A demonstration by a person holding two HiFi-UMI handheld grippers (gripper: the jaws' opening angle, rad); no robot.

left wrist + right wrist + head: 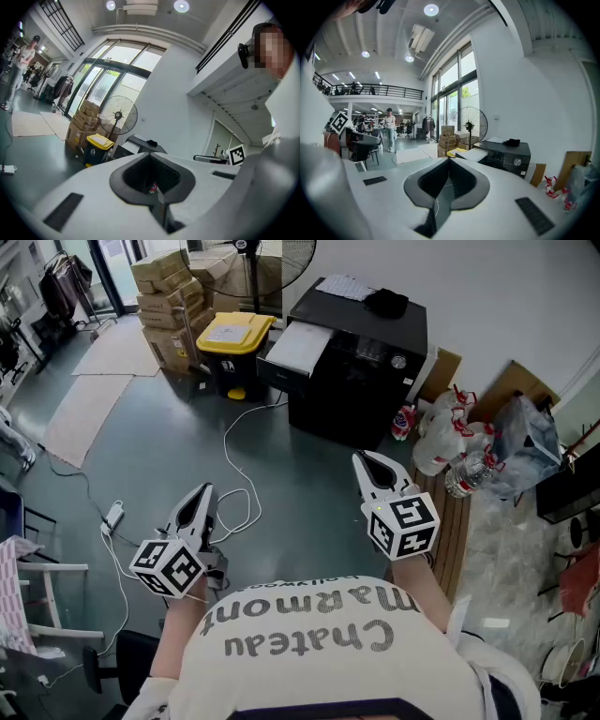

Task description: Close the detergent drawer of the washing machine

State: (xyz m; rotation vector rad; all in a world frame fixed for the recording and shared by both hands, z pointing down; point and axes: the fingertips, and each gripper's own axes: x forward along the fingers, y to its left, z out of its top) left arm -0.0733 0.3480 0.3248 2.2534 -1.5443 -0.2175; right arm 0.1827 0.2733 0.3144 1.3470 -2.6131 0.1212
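the black washing machine [361, 371] stands against the white wall, well ahead of both grippers across the bare green floor. its detergent drawer [298, 346] is pulled out: a pale, flat tray that leaves the left end of the machine's front and runs level, its long axis reaching away from the machine toward the yellow-lidded bin [234, 334] just beside it. in the right gripper view the drawer [472, 154] shows left of the control panel and its round knob [517, 161]. the left gripper [204, 491] is held low at the person's left, jaws pressed together with nothing between them, its tips aimed roughly at the bin and machine. the right gripper [361, 457] is held at the right, jaws likewise closed on nothing, pointing toward the machine and tipped slightly down. neither touches the drawer. a white cable [239, 442] loops across the floor between the grippers and the machine, and cardboard boxes [164, 296] are stacked left of the bin.
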